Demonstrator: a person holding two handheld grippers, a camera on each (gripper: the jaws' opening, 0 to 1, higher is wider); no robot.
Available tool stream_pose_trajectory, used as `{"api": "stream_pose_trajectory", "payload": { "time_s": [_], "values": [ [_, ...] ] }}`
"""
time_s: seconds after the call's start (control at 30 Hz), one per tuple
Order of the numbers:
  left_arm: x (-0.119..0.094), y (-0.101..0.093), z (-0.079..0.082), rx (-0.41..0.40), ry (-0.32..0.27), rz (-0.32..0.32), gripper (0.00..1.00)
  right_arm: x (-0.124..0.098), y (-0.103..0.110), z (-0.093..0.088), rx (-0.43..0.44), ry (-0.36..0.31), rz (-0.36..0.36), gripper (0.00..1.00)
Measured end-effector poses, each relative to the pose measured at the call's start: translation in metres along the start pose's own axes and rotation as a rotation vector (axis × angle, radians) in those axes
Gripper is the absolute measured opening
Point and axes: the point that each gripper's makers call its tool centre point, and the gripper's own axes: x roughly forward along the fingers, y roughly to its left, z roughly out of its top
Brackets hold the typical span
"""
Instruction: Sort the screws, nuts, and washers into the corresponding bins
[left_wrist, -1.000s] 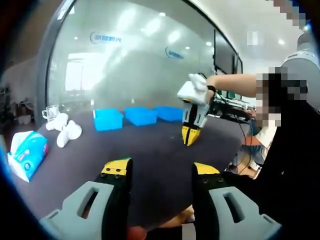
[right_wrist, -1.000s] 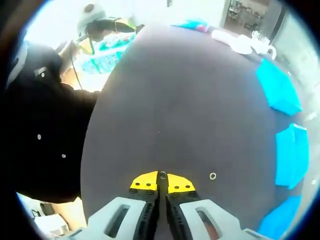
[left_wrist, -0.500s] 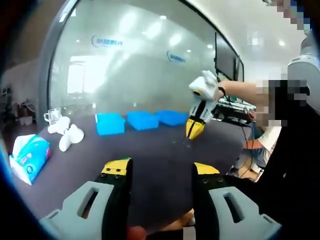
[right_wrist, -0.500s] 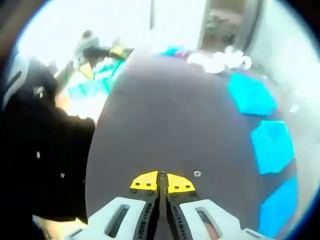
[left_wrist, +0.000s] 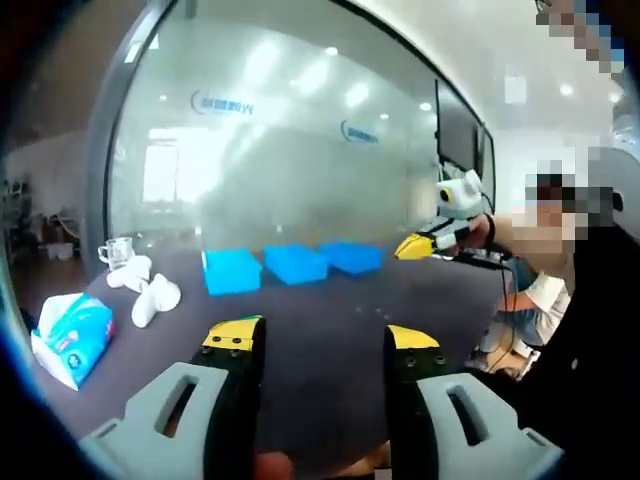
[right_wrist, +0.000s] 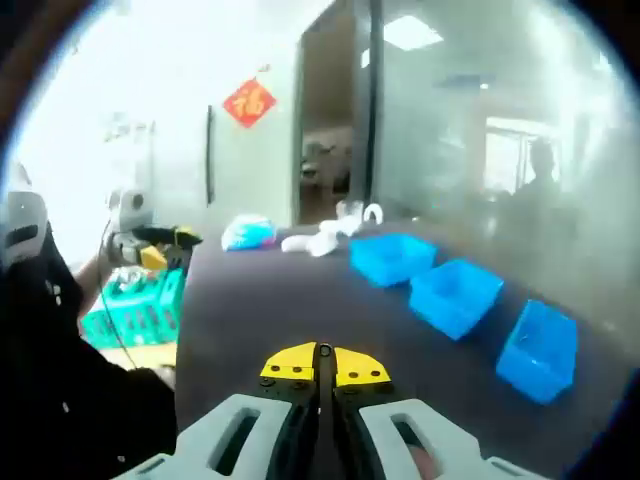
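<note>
Three blue bins stand in a row at the far side of the dark table. My left gripper is open over the near edge, with nothing between its yellow tips. My right gripper hangs in the air at the right, level, tips pointing at the bins. In the right gripper view the bins lie ahead to the right. My right gripper is shut, with a tiny dark part pinched at its tips; its kind is too small to tell.
A blue tissue pack, white cups and a glass mug sit at the table's left end. A person stands at the right. A green basket sits beyond the table edge. A glass wall rises behind the bins.
My right gripper has lifted off the table, where a washer lay beside its tips, and swung up to level, still shut. The left gripper's camera has tilted slightly upward.
</note>
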Motion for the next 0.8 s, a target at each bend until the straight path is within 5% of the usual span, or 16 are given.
{"api": "stream_pose_trajectory", "payload": {
  "time_s": [0.27, 0.8],
  "values": [
    [0.003, -0.002, 0.007, 0.0, -0.01, 0.01, 0.45, -0.037, -0.007, 0.016, 0.055, -0.196, -0.204, 0.01],
    [0.006, -0.007, 0.015, 0.006, -0.01, 0.006, 0.45, -0.064, -0.029, 0.03, 0.125, -0.328, -0.343, 0.02]
  ]
}}
